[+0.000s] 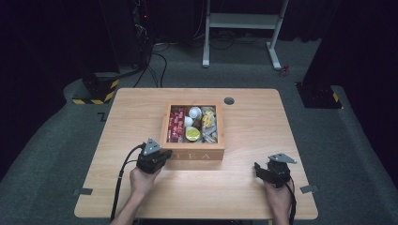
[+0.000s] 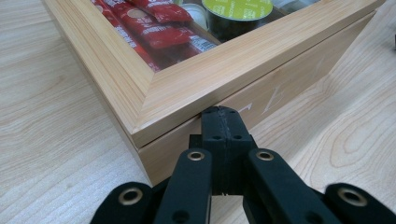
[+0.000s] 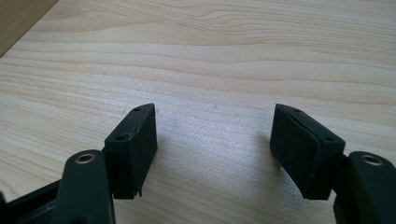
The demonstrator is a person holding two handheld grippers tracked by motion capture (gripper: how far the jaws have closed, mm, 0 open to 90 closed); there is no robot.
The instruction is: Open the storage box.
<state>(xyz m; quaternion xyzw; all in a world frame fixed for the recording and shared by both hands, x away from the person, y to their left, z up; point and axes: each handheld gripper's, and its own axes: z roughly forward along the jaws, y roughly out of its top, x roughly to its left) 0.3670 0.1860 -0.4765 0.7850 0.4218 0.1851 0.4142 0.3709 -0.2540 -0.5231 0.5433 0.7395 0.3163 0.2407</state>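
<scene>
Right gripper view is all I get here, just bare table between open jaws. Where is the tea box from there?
Observer: The tea box sits mid-table, toward the person's left of the right gripper, apart from it.
Operator: And the other gripper?
Observer: The left gripper is shut, its tips at the box's front wall just under the lid.
Operator: Lid up or down?
Observer: Down; red packets and a green-topped pod show through its window.

Closed tongs point(image 2: 226, 122) at wooden tea box point(image 2: 187, 88) corner, under lid edge.
</scene>
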